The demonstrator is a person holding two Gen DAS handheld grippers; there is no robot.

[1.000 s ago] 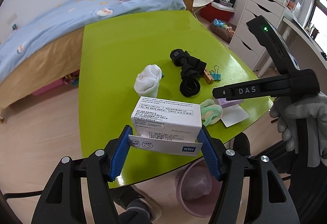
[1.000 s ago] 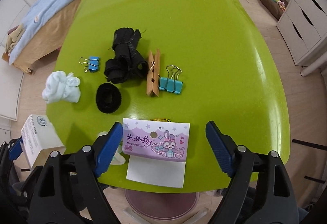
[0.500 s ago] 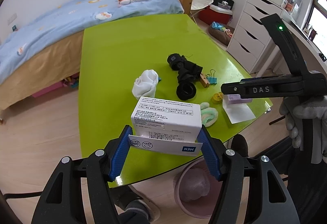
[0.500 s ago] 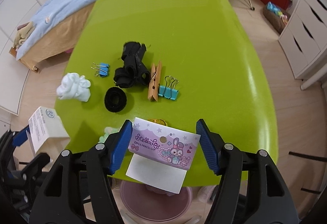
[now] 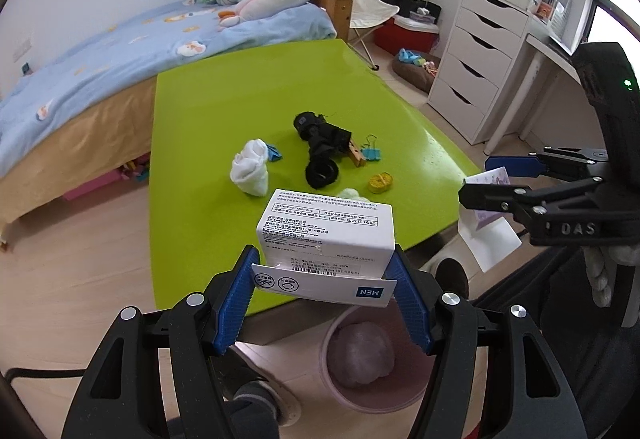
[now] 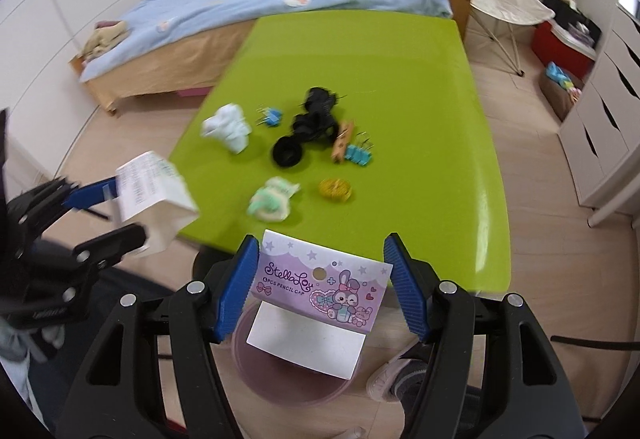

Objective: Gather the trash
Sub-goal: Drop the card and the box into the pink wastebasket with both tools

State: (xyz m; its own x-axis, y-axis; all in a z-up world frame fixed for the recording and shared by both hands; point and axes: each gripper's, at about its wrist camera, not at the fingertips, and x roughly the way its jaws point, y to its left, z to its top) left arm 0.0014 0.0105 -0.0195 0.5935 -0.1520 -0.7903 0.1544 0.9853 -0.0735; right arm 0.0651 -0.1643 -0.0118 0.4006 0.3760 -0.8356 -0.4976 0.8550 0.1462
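My left gripper (image 5: 324, 279) is shut on a white printed box (image 5: 326, 235), held above the near edge of the green table (image 5: 240, 99). My right gripper (image 6: 322, 279) is shut on a purple pencil-cap card (image 6: 320, 287) with a white backing, lifted off the table and hanging over a pink bin (image 6: 296, 379). The same bin (image 5: 372, 359) shows on the floor under the table's edge in the left wrist view. The right gripper and its card (image 5: 490, 231) appear at the right of the left wrist view; the box (image 6: 154, 195) appears at the left of the right wrist view.
On the table lie a white sock bundle (image 5: 250, 171), black rolled socks (image 5: 322, 143), a black ring (image 5: 322, 173), a wooden clothespin (image 6: 342, 145), teal binder clips (image 6: 360, 155), a yellow tape roll (image 5: 380, 181) and a pale green bundle (image 6: 270, 201). A bed (image 5: 100, 71) stands behind, drawers (image 5: 476, 67) at right.
The right gripper closed on the purple card and lifted it off the table toward the near edge, over the bin. The left gripper drew back and up a little with the box.
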